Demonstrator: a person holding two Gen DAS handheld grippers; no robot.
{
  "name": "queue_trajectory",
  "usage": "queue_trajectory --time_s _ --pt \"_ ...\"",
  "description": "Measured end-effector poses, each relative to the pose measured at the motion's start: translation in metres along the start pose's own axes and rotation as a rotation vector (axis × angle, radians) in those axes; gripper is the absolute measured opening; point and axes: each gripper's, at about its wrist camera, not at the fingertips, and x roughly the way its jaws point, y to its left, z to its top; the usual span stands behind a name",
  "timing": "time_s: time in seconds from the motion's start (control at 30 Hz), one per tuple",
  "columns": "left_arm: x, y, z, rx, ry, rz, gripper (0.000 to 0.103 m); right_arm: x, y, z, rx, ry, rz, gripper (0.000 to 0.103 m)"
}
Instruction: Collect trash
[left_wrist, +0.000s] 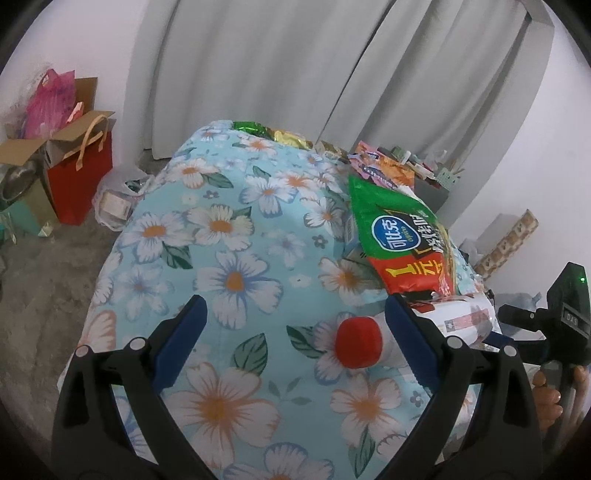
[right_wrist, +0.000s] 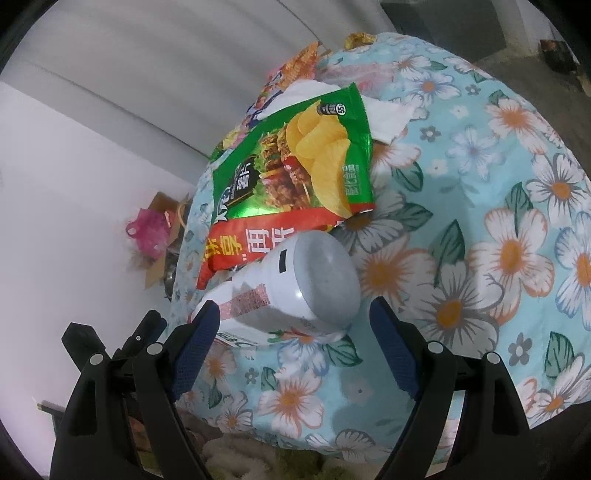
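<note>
A white plastic bottle (right_wrist: 291, 291) with a red cap (left_wrist: 357, 343) lies on its side on the floral tablecloth (left_wrist: 221, 229). My left gripper (left_wrist: 295, 332) is open, with the cap end between its fingers, close to the right pad (left_wrist: 408, 332). My right gripper (right_wrist: 295, 332) is open around the bottle's grey base. Its left pad (right_wrist: 199, 343) is close beside the bottle and its right pad stands apart. A green and red crisp bag (right_wrist: 295, 162) lies just beyond the bottle, partly over a crumpled white tissue (right_wrist: 388, 114).
More snack wrappers (left_wrist: 380, 166) and a green foil packet (left_wrist: 251, 127) lie at the table's far end. On the floor to the left stand a red gift bag (left_wrist: 81, 177), cardboard boxes (left_wrist: 22, 155) and a pink plastic bag (left_wrist: 48, 99). White curtains (left_wrist: 295, 74) hang behind.
</note>
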Motion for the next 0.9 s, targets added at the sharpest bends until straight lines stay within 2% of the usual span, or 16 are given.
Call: queue_trajectory --time_s 0.2,0.33,0.5,0.63,0.9 --pt "0.001 -0.001 0.001 -0.005 0.022 -0.010 0.093 -0.006 -0.006 -0.006 0.004 -0.011 0.010 0.081" --pt "0.002 -0.005 0.001 0.022 0.031 -0.011 0.093 -0.019 -0.007 -0.015 0.015 -0.057 0.004 0.081" --pt "0.011 -0.008 0.014 0.027 0.037 -0.060 0.093 -0.035 -0.015 -0.019 0.058 -0.101 0.000 0.081" --pt "0.023 -0.015 0.025 0.064 0.025 -0.092 0.093 -0.030 -0.022 -0.021 0.099 -0.079 0.067 0.081" --pt "0.057 -0.028 0.038 0.073 0.080 -0.161 0.093 0.005 -0.029 -0.029 0.185 -0.006 0.170 0.081"
